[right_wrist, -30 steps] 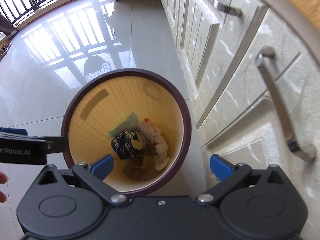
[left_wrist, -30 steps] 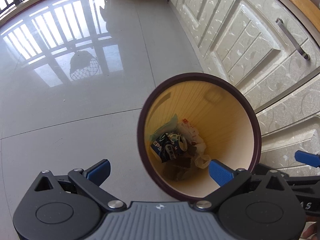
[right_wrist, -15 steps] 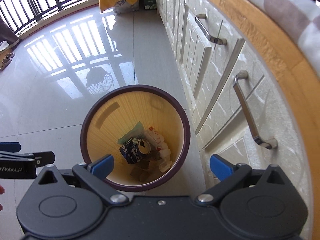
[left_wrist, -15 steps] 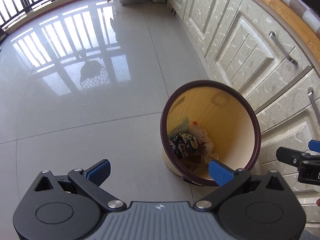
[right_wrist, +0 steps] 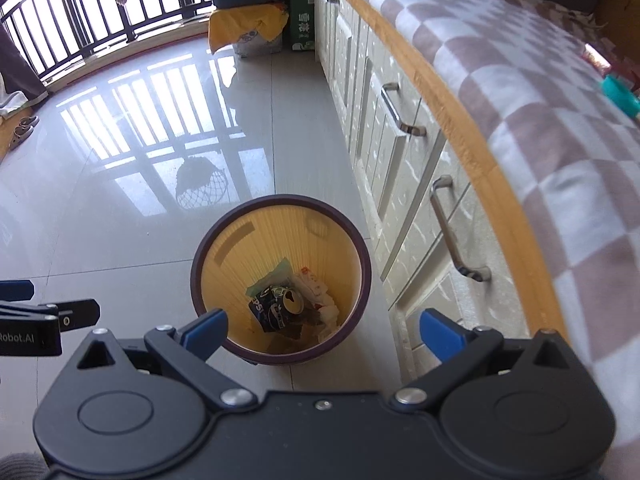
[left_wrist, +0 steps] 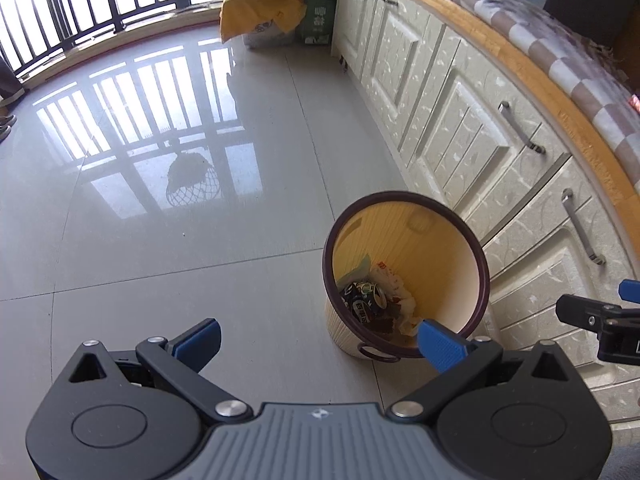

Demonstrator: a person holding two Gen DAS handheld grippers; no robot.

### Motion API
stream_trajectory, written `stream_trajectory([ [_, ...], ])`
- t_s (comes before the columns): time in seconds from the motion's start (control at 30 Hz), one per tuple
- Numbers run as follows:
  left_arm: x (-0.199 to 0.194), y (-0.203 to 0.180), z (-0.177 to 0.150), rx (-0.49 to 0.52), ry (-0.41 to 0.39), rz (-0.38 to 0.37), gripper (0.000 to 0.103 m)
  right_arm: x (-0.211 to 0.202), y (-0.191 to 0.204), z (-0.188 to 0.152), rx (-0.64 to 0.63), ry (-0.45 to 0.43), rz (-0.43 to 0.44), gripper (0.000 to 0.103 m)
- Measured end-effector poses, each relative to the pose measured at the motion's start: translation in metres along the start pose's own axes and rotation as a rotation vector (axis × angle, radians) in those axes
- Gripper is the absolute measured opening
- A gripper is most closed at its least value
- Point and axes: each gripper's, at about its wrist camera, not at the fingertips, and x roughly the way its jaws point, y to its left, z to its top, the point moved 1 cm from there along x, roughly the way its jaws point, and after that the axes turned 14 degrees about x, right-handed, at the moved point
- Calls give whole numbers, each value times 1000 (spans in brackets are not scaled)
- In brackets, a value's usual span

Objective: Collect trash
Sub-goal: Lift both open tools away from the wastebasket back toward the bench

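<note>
blue-padded left gripper (left_wrist: 318,340) and right gripper (right_wrist: 324,330) spread wide, empty, above trash bin (right_wrist: 208,252); teal object (right_wrist: 620,94) in right view only.

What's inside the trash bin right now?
The bin holds a crushed dark blue soda can, a green wrapper and white wrappers. Anything beneath that pile is hidden.

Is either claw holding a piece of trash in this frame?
No: the left claw and right claw both stand open with nothing between their blue pads, above the round purple-rimmed waste bin.
</note>
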Motion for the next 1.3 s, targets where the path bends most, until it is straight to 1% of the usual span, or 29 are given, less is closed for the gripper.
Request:
stream_trajectory([
  [0.2,-40,-6,-2,1,-74,6,103,-45,-6,-3,10,-73,18,103],
  [0.37,-75,-18,0,20,-145,13,103,-85,-18,-2,31,-155,36,103],
  [0.6,-124,-39,7,50,-260,17,103,-135,-48,-1,72,-271,43,103],
  [0.7,-141,-53,9,69,-311,5,103,-154,-64,-3,91,-315,40,103],
  [0.83,-162,-78,17,96,-375,-8,103,-176,-89,-5,116,-370,21,103],
  [0.97,-178,-110,25,138,-435,-42,103,-195,-120,-9,151,-420,-4,103],
  [1.1,-188,-146,34,194,-481,-82,103,-211,-154,-15,189,-466,-37,103],
  [1.17,-192,-165,39,220,-502,-95,103,-217,-173,-18,219,-480,-42,103],
  [1.3,-197,-204,49,266,-543,-136,103,-226,-211,-26,266,-509,-79,103],
])
